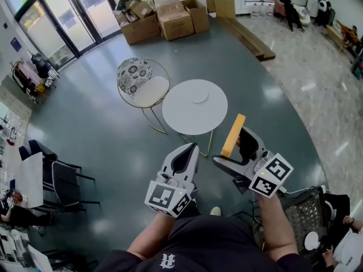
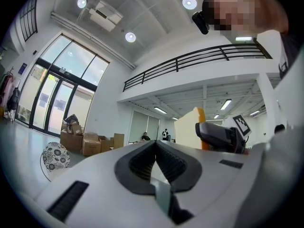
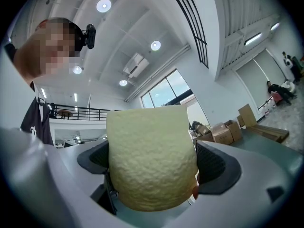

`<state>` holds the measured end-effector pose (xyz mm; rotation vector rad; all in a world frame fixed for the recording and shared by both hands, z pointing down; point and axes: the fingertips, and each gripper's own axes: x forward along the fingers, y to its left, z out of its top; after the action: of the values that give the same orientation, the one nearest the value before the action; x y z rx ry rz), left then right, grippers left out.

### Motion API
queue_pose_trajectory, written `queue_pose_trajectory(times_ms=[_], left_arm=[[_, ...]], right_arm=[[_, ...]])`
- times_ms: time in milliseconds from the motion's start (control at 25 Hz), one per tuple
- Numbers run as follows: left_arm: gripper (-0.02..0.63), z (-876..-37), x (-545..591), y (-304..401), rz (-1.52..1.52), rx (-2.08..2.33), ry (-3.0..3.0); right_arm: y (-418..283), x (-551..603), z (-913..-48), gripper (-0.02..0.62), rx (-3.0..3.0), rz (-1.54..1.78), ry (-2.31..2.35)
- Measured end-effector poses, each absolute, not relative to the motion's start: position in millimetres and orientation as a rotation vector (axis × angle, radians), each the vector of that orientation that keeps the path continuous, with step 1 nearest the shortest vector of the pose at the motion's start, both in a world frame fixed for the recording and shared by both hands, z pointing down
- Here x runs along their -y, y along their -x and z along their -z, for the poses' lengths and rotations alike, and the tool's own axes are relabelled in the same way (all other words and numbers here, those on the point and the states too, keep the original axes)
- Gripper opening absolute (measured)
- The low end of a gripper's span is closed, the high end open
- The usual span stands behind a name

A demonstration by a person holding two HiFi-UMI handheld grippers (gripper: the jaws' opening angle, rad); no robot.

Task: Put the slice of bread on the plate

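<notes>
The slice of bread [image 1: 235, 130] stands on edge with its orange crust showing, and my right gripper [image 1: 233, 151] is shut on it, in the air in front of the person. In the right gripper view its pale crumb face [image 3: 148, 167] fills the space between the jaws of the right gripper [image 3: 152, 141]. The white plate [image 1: 199, 97] lies on the round white table [image 1: 181, 115], ahead of both grippers. My left gripper [image 1: 193, 147] is shut and empty beside the right one. In the left gripper view, the left gripper [image 2: 156, 150] points up and the bread [image 2: 189, 127] shows to its right.
A gold wire chair with a floral cushion [image 1: 136, 81] stands left of the table. Cardboard boxes [image 1: 164, 17] are stacked at the far end near the glass doors. Dark chairs [image 1: 57, 177] sit at the left, and a mesh basket [image 1: 306, 214] is by the person's right side.
</notes>
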<state>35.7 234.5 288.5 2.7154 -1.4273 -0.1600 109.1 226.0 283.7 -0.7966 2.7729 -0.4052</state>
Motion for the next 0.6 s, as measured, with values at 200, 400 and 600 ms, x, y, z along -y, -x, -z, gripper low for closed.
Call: queue_pose_trajectory(times_ms=[200, 400, 600], left_arm=[[0.005, -292.6, -194.7, -26.0, 0.158, 1.401, -2.72], [0.005, -296.1, -145.1, -8.5, 0.156, 1.363, -2.738], [0.005, -292.7, -91.9, 11.1, 0.154, 1.309, -2.751]], right_arm=[[-99.7, -190.5, -288.3, 0.541, -2.766, 0.416, 0.834], [-80.3, -145.2, -291.8, 0.541, -2.756, 0.417, 0.885], [-60.3, -96.6, -287.1, 0.541, -2.736, 0.426, 0.947]])
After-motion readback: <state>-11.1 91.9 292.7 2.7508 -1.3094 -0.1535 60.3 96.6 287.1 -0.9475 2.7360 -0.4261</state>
